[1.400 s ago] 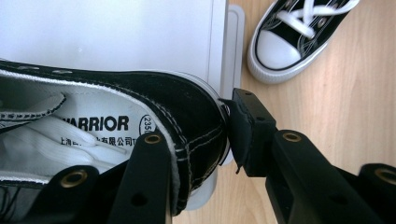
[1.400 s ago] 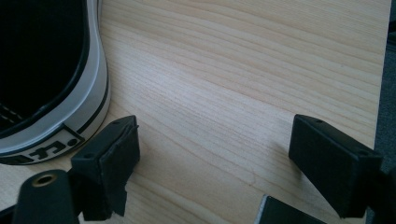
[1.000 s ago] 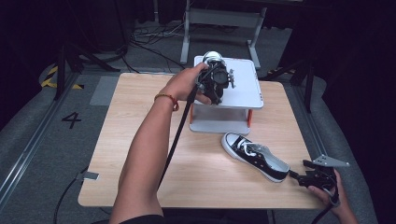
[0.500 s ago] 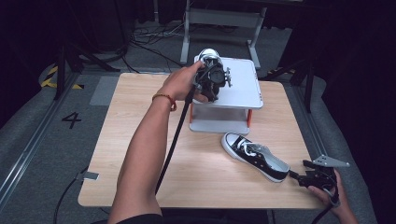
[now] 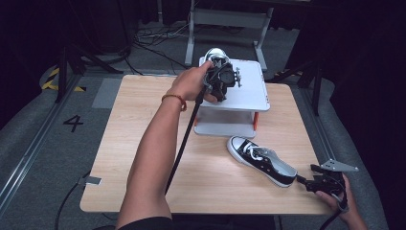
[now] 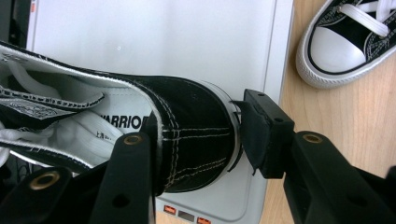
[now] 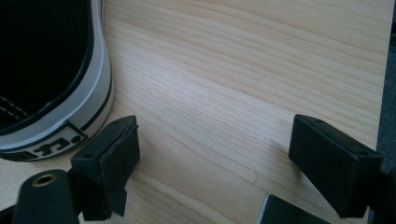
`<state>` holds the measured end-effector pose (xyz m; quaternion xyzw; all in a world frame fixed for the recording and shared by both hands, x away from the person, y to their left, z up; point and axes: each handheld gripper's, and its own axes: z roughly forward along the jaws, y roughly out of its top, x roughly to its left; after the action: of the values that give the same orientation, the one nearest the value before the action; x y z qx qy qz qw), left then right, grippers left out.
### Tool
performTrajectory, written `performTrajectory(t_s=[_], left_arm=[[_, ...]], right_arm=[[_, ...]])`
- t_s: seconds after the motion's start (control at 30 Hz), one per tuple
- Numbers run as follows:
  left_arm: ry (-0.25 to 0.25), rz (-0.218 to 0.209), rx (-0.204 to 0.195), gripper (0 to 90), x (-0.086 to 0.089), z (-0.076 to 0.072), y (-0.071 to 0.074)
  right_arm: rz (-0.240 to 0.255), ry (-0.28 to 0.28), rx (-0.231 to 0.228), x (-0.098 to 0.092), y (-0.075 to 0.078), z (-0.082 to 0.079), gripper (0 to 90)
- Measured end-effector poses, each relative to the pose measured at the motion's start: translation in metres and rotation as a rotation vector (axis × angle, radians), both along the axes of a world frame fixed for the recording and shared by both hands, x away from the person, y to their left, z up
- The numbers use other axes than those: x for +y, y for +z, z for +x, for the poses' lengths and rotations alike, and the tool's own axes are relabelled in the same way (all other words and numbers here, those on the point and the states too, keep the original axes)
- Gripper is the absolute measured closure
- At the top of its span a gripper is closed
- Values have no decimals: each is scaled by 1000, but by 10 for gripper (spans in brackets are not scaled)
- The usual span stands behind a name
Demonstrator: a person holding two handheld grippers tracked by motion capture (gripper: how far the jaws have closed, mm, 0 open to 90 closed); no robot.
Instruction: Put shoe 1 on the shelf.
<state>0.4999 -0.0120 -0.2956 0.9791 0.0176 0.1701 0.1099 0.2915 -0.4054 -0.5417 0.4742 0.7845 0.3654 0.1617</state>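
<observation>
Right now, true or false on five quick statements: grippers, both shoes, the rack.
1. The left gripper grips a black sneaker by its heel. True.
2. That sneaker is above the grey two-tier rack. True.
3. The right gripper is shut on the second sneaker. False: its jaws are open, empty, beside the heel.
4. The second sneaker sits on the rack. False: it lies on the wooden table.
5. The second sneaker has white laces. True.
</observation>
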Motion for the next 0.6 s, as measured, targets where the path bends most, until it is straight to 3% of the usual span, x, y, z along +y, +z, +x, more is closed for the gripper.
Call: performTrajectory(t_s=[0.1, 0.27, 0.33, 0.4, 0.47, 0.53, 0.6], left_arm=[[10, -13, -35, 499, 1, -3, 2], [27, -21, -26, 401, 8, -7, 3], [52, -53, -40, 383, 13, -8, 5], [57, -59, -44, 346, 14, -8, 6], [70, -80, -91, 263, 14, -10, 9], [67, -143, -95, 274, 14, -12, 15], [58, -156, -72, 274, 15, -13, 18]], right_arm=[[1, 0, 0, 0, 0, 0, 166], [0, 1, 0, 0, 0, -1, 166], [2, 0, 3, 0, 0, 0, 166], [2, 1, 3, 0, 0, 0, 166], [2, 0, 3, 0, 0, 0, 165], [2, 1, 6, 0, 0, 0, 165], [3, 1, 6, 0, 0, 0, 165]])
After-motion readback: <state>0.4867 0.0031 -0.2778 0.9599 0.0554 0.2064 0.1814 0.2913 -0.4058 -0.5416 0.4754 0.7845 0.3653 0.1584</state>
